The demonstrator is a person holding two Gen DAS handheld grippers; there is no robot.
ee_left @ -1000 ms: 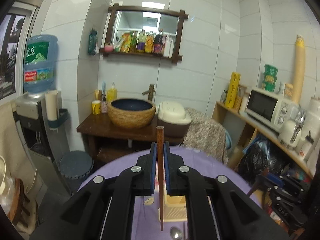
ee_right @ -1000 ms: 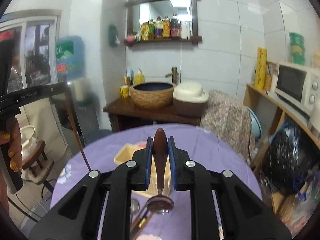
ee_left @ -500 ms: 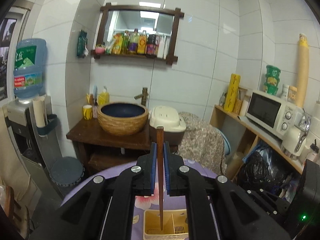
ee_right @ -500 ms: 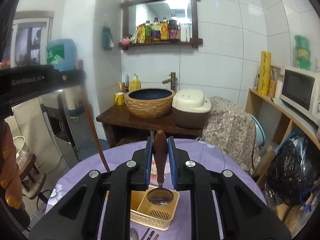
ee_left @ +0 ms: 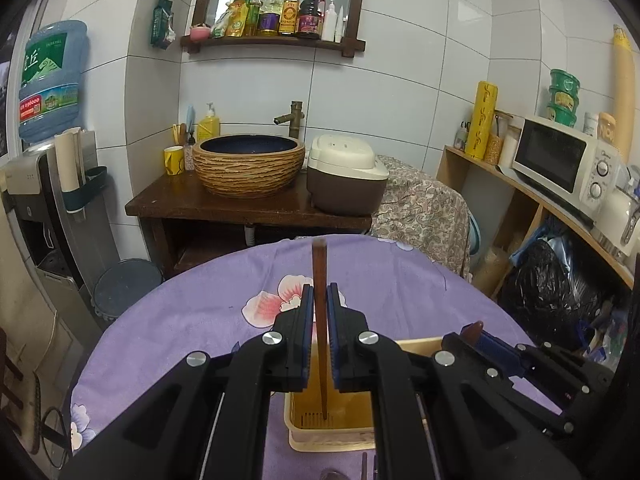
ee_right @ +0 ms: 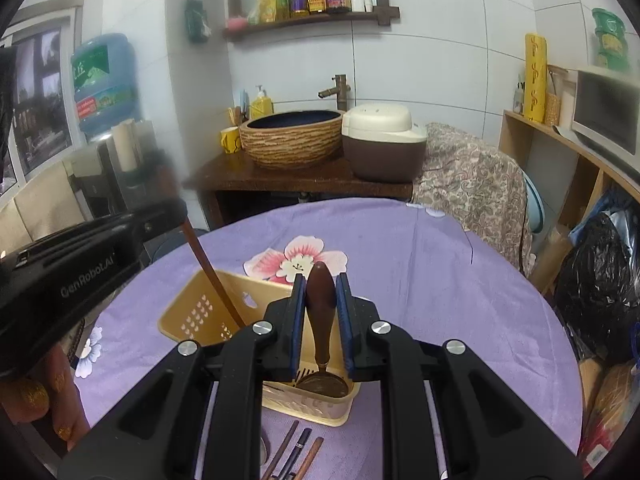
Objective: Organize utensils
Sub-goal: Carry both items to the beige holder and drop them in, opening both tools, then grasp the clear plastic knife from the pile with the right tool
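My left gripper [ee_left: 319,296] is shut on a brown chopstick [ee_left: 319,280] held upright, its tip down inside the yellow utensil basket [ee_left: 332,438]. My right gripper [ee_right: 321,292] is shut on a brown wooden spoon [ee_right: 321,312], bowl down inside the same basket [ee_right: 188,312]. In the right wrist view the left gripper [ee_right: 80,264] and its chopstick [ee_right: 212,280] come in from the left. The right gripper also shows in the left wrist view [ee_left: 496,344].
The basket stands on a round table with a purple flowered cloth [ee_right: 420,264]. Loose chopsticks [ee_right: 292,456] and a metal spoon [ee_left: 332,474] lie near the table's front. Behind stand a basin stand [ee_left: 248,204], a rice cooker [ee_left: 344,180] and a shelf with a microwave [ee_left: 556,160].
Both grippers have lowered over the basket. The chopstick tip and the spoon bowl now sit inside it. Both grips stay shut.
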